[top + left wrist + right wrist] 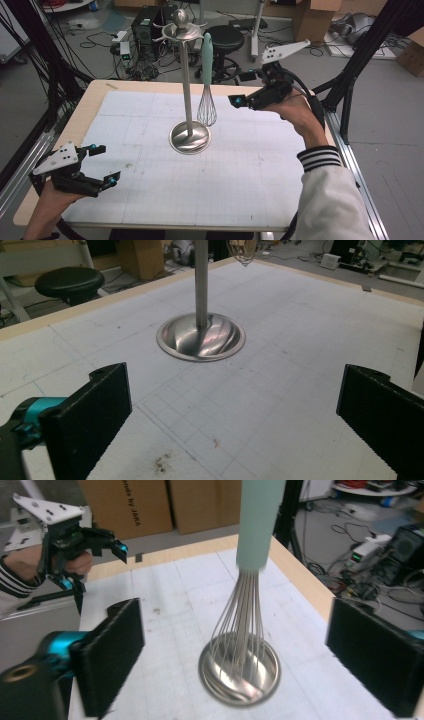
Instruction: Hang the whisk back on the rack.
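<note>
A steel utensil stand [189, 136] rises from a round base in the middle of the white gridded mat. From one of its top hooks hangs a wire whisk [207, 102] with a mint-green handle, its wires just above the base. My right gripper [240, 89] is held in the air to the right of the whisk, open and empty; in the right gripper view the whisk [246, 625] hangs between and beyond my open jaws, apart from them. My left gripper [106, 164] rests open and empty near the table's front left, facing the stand base [201, 337].
A wooden table [90, 107] carries the mat [250, 170]. Behind it on the floor are a black stool [224, 37], electronics, cables and cardboard boxes [312, 17]. Black tripod legs [350, 75] stand off the right edge.
</note>
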`<state>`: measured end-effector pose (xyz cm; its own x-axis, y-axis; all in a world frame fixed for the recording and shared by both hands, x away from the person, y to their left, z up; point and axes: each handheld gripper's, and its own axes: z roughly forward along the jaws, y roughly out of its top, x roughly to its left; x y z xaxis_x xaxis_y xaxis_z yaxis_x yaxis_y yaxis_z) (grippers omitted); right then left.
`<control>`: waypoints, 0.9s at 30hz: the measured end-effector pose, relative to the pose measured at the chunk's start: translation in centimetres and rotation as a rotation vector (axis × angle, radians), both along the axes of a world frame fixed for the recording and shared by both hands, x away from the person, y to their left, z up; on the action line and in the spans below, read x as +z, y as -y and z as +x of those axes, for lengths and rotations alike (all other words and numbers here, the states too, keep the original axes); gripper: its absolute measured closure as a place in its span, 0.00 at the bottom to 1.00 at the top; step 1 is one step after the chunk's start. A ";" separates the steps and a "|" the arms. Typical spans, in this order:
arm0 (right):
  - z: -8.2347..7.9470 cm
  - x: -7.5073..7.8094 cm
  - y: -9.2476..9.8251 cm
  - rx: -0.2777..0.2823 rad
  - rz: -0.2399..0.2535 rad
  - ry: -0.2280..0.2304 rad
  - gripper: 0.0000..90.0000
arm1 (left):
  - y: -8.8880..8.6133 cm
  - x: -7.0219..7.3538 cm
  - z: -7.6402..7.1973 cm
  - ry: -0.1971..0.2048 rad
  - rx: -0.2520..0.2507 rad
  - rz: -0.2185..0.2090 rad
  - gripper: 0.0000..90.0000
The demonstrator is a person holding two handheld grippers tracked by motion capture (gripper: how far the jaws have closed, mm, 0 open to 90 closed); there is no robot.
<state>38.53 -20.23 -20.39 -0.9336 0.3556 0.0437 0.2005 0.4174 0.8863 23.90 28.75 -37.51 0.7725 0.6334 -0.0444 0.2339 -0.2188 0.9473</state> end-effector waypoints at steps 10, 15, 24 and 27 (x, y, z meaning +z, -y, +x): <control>-3.7 -3.5 3.8 -0.114 0.028 0.010 0.00 | 0.2 -0.4 0.2 -0.014 -0.007 0.001 0.02; -5.6 -5.0 5.4 -0.145 0.050 0.028 0.00 | 0.2 -0.6 0.4 -0.019 -0.011 0.001 0.02; -8.3 -8.3 7.5 -0.194 0.076 0.047 0.00 | 0.3 -0.8 0.4 -0.026 -0.017 0.005 0.02; -9.1 -9.6 7.9 -0.199 0.084 0.055 0.00 | 0.5 -1.0 0.5 -0.033 -0.022 0.012 0.02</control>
<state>29.46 -28.11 -30.03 -0.8471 0.5304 0.0323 0.2222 0.2983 0.9283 24.39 28.22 -38.50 0.7847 0.6167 -0.0623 0.2596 -0.2356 0.9365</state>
